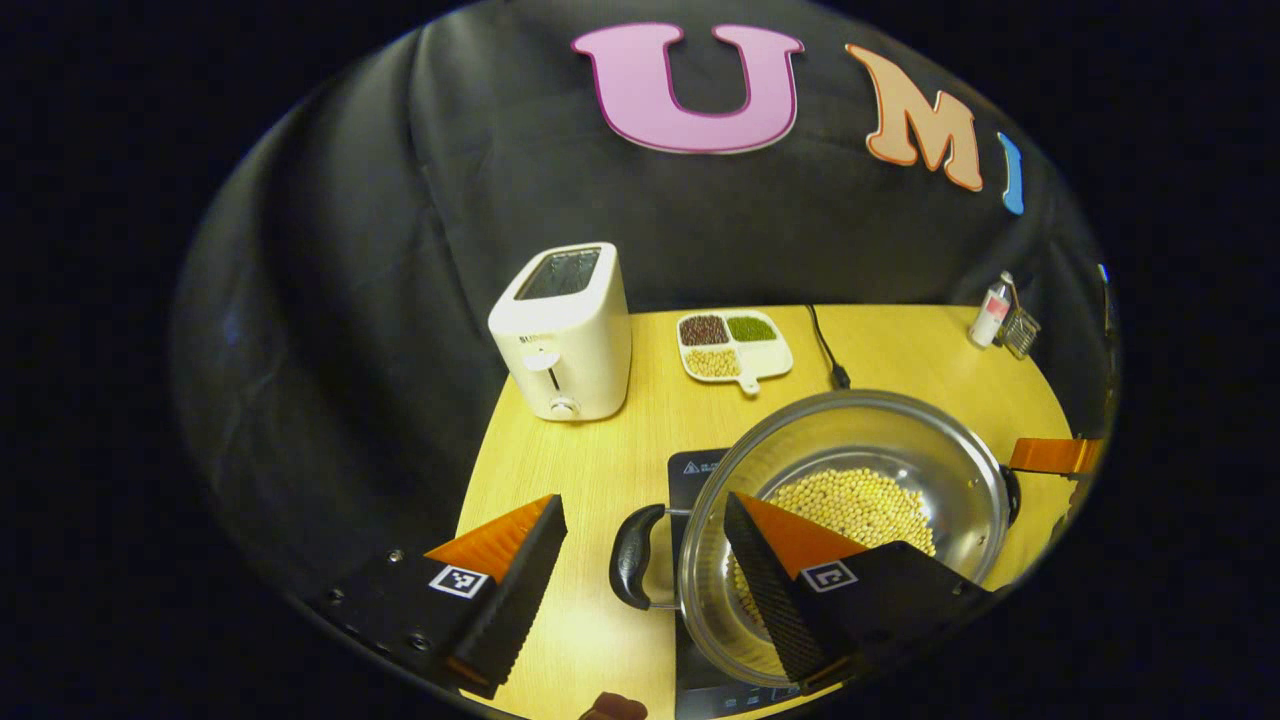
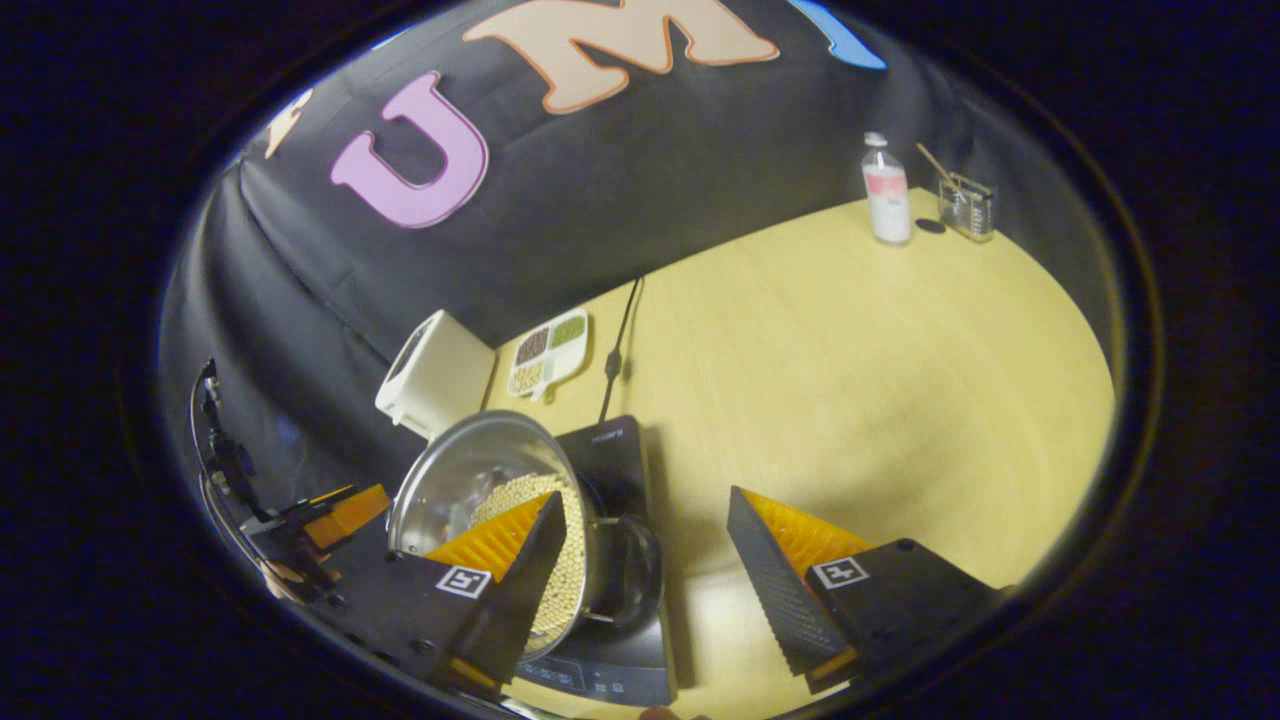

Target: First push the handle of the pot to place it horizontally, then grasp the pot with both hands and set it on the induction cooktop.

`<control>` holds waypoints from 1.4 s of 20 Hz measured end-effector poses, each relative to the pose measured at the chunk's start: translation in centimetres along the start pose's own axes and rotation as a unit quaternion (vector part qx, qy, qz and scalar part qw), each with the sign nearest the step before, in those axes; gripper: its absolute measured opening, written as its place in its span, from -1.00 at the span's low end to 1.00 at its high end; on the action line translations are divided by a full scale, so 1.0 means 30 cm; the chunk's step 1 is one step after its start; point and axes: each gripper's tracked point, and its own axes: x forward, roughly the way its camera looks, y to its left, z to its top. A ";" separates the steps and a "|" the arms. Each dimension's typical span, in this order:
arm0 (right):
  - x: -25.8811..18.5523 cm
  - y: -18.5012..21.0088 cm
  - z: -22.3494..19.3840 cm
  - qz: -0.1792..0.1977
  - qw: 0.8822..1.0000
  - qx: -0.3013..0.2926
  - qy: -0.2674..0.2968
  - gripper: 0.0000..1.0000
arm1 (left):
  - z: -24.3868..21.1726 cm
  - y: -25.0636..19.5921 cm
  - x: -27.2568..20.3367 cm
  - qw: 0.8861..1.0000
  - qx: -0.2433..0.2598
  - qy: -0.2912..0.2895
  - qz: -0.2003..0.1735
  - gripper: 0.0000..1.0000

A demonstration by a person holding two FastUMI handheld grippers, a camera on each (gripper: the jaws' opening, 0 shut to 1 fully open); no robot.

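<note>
A steel pot point(image 1: 900, 450) holding yellow beans point(image 1: 860, 500) sits on the black induction cooktop point(image 1: 690, 468). Its black side handle point(image 1: 633, 555) lies between the fingers of my open left gripper point(image 1: 645, 590), with one finger over the pot's rim. In the right gripper view, the pot point(image 2: 470, 465) rests on the cooktop point(image 2: 615, 450). The opposite handle point(image 2: 632, 570) lies between the spread fingers of my open right gripper point(image 2: 650, 590). The right gripper point(image 1: 1055, 455) shows past the pot's far side. The left gripper point(image 2: 335, 515) appears beyond the pot.
A white toaster point(image 1: 565, 335) and a divided dish of beans point(image 1: 730, 345) stand at the back of the yellow table point(image 2: 850, 380). The cooktop's cable point(image 1: 825, 350) runs backward. A bottle point(image 2: 886, 195) and a small glass holder point(image 2: 968, 208) stand at the far right corner.
</note>
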 end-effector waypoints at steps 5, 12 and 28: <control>-0.180 -0.075 0.153 -0.002 0.996 -0.040 -0.082 0.82 | 0.092 -0.102 -0.196 0.998 -0.008 -0.057 0.019 0.94; -0.547 -0.185 0.351 0.018 0.978 -0.097 -0.182 0.82 | 0.209 -0.418 -0.501 0.988 -0.064 -0.134 0.035 0.94; -1.095 -0.447 0.489 0.056 0.929 -0.186 -0.316 0.83 | 0.267 -0.845 -1.017 0.940 -0.068 -0.324 0.081 0.92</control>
